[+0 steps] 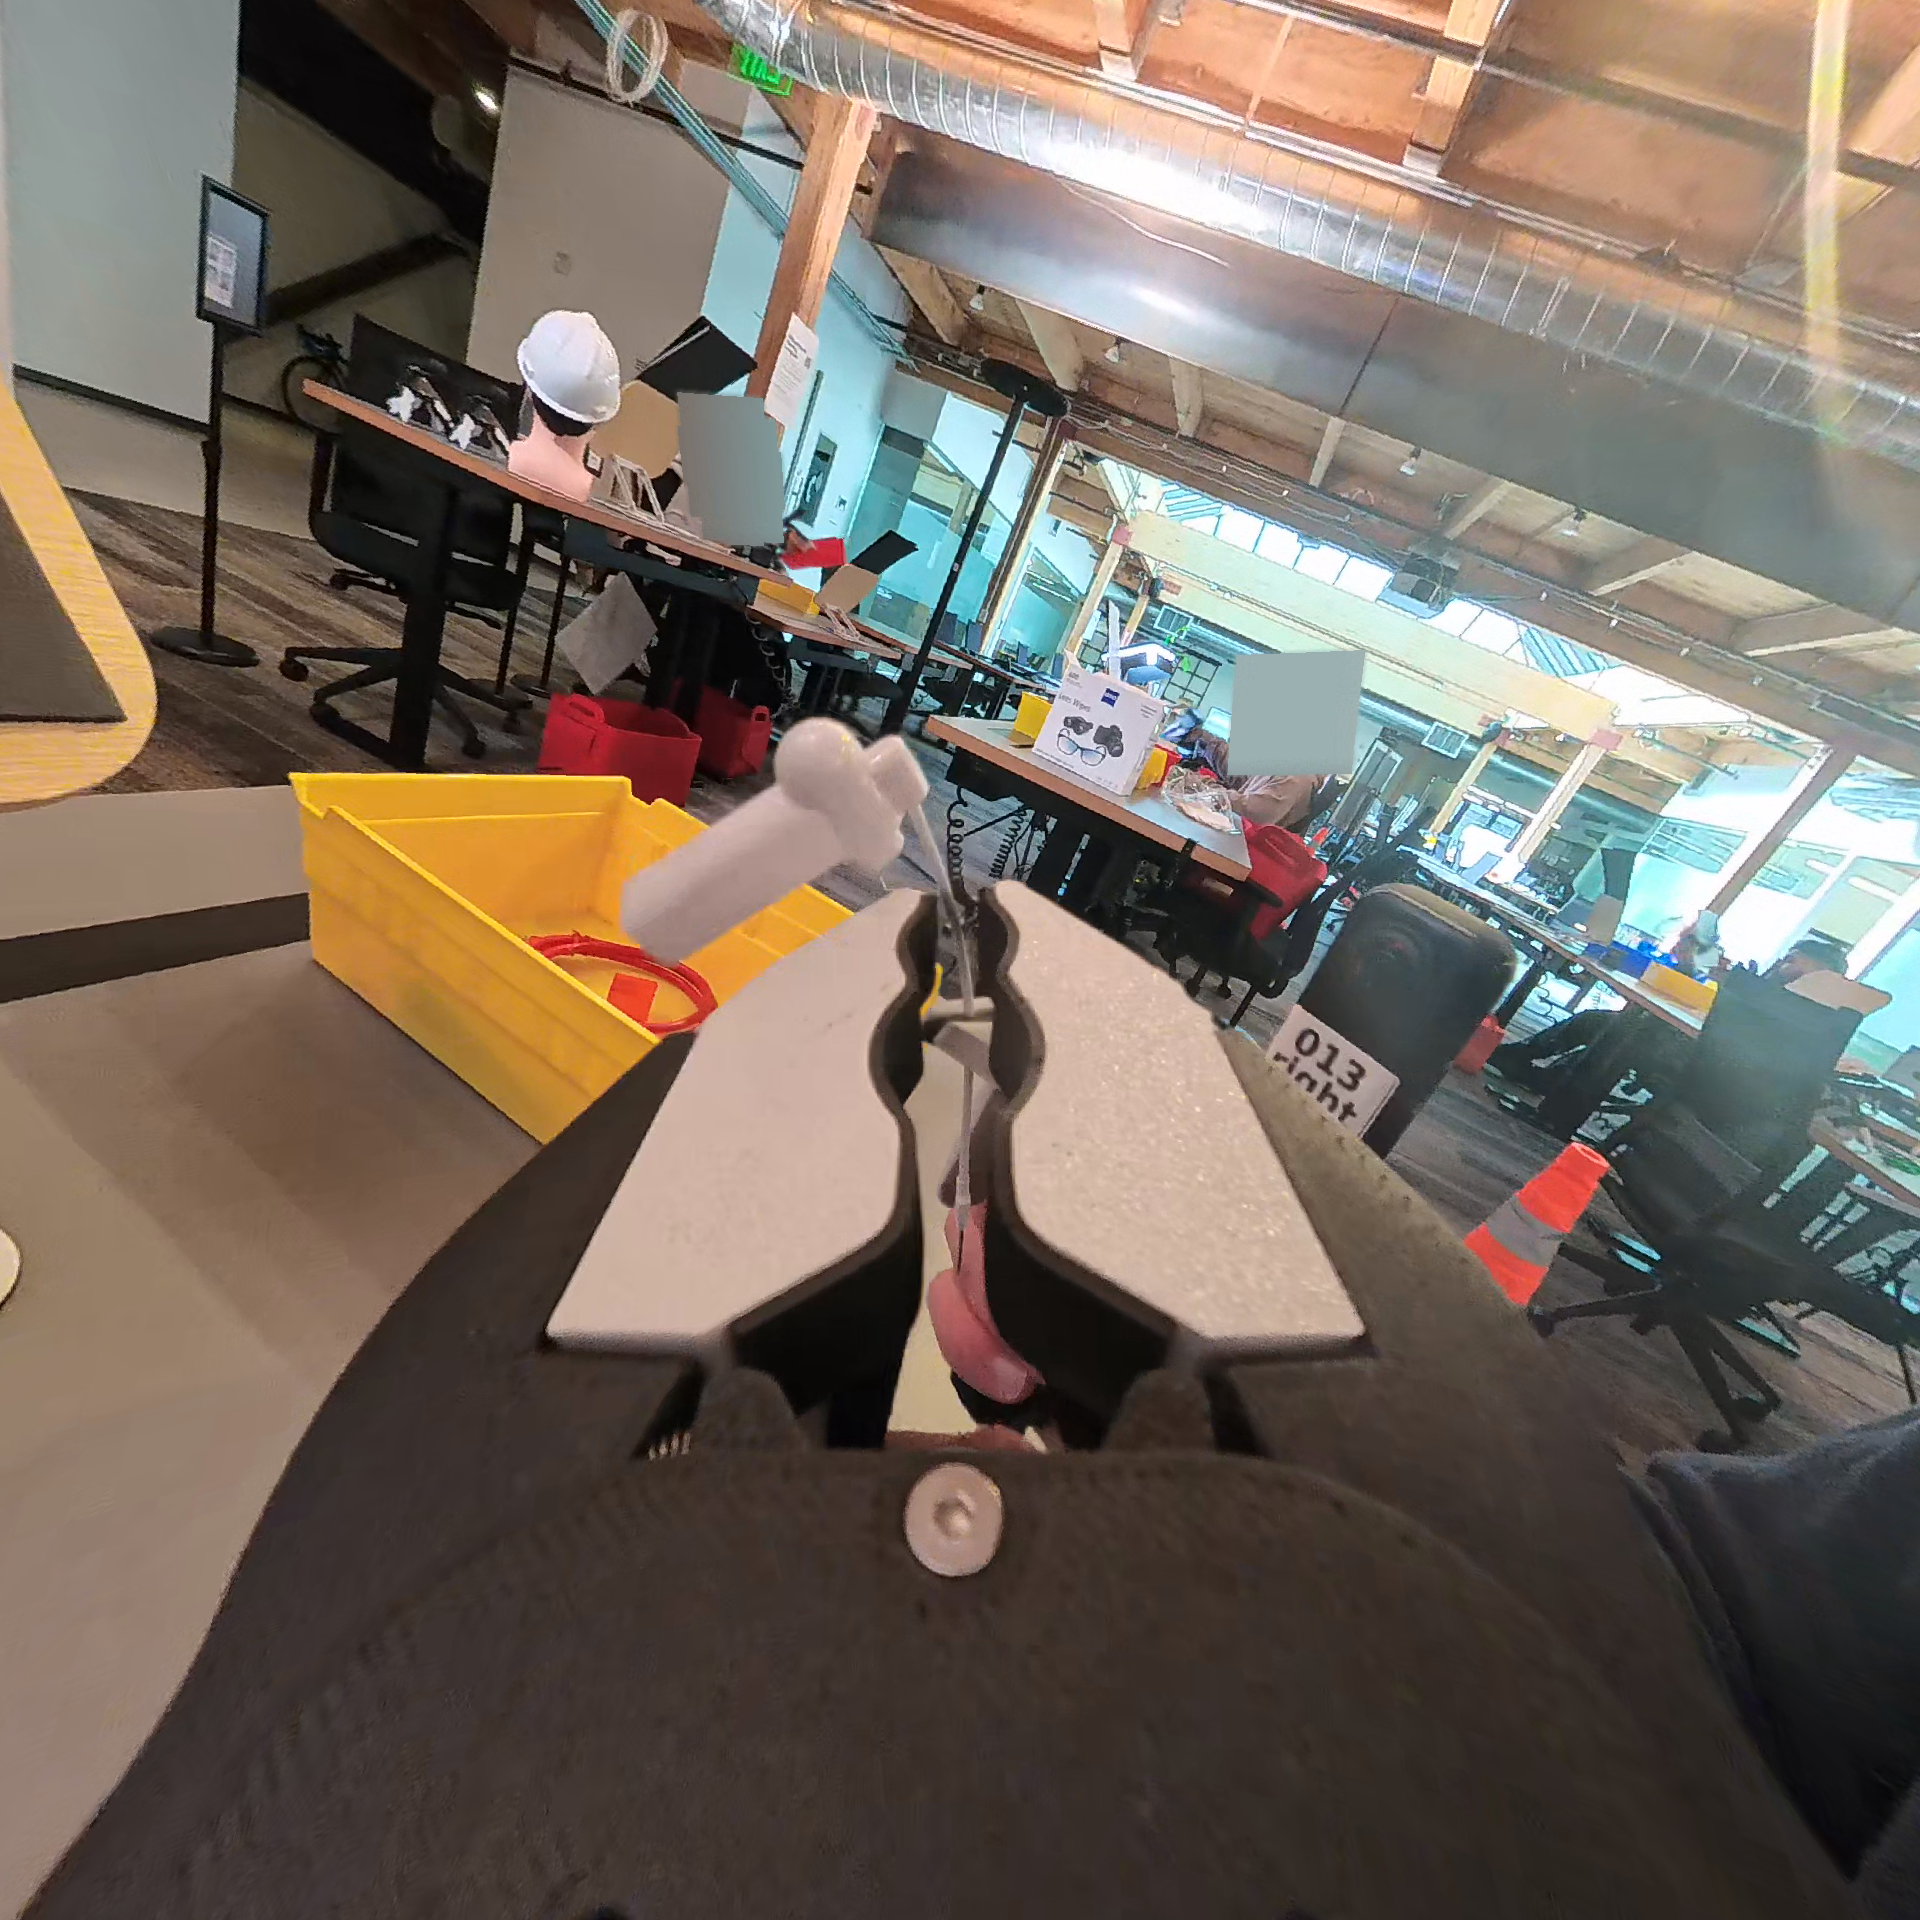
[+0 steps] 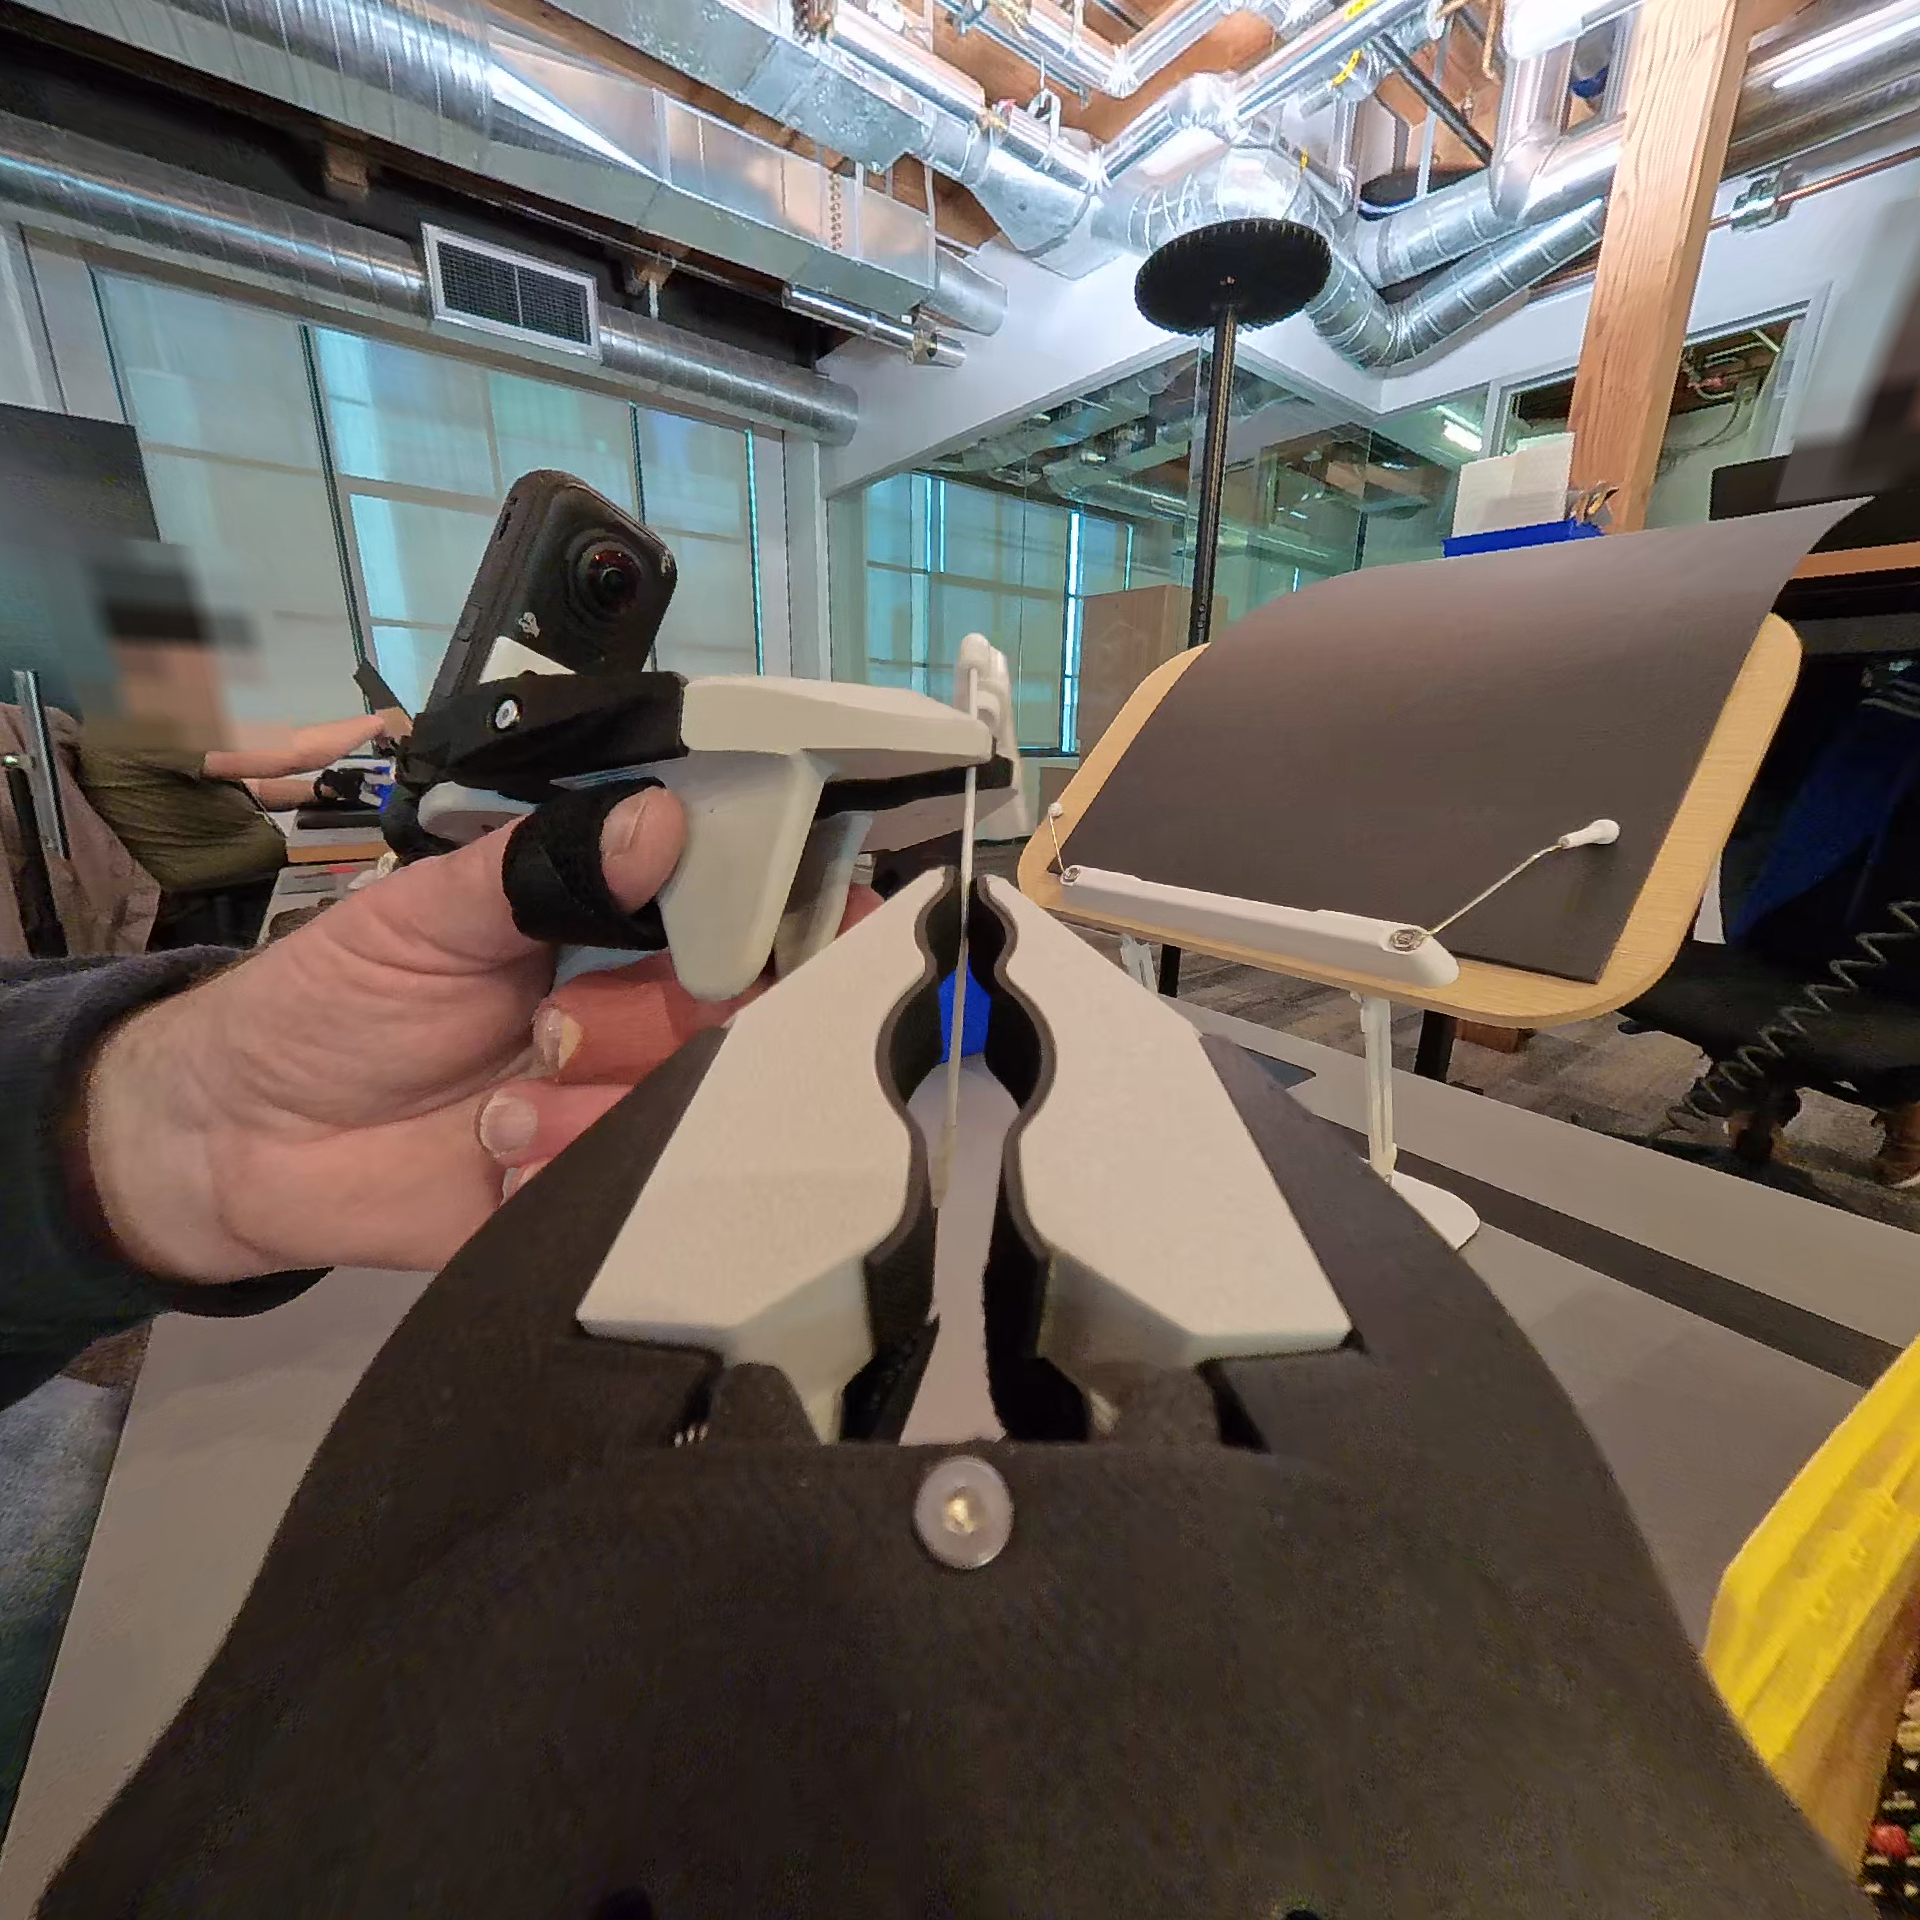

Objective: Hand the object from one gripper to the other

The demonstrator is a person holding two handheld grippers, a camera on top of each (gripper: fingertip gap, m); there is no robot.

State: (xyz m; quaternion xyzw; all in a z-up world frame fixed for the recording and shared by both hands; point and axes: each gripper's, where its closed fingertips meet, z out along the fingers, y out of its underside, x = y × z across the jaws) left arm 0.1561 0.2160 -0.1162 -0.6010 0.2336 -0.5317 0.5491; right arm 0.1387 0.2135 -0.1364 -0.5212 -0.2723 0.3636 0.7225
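**White tag on a thin wire, between two hand-held grippers**

The white tag [image 1: 769, 842] is a pale plastic piece with a rounded knob at one end and a stubby bar across it. It is held in the air, tilted, above a yellow bin [image 1: 436, 935]. A thin, stiff white wire [image 2: 968, 831] runs from it.

In the left wrist view, the wire passes down between the tips of the left gripper [image 1: 961, 914]. Its fingers [image 1: 769, 1122] are drawn close together, clamping the wire, with the tag poking out just past them.

The right wrist view shows the left gripper side-on, held in a person's hand [image 2: 312, 1060] with a black strap round one finger. The wire drops straight down from its tips into the right gripper [image 2: 966, 894] just below. There the fingers [image 2: 1143, 1122] stand narrow, with the wire running between the tips and ending partway along the gap. Whether they actually pinch the wire cannot be told.

The yellow bin sits on a grey worktop [image 1: 208, 1195] and holds a red loop [image 1: 623, 977]. Also on the worktop is a white stand carrying a tilted wooden board [image 2: 1756, 675] with a dark sheet on it. Farther off are office desks, chairs and an orange traffic cone [image 1: 1538, 1216] on the floor.
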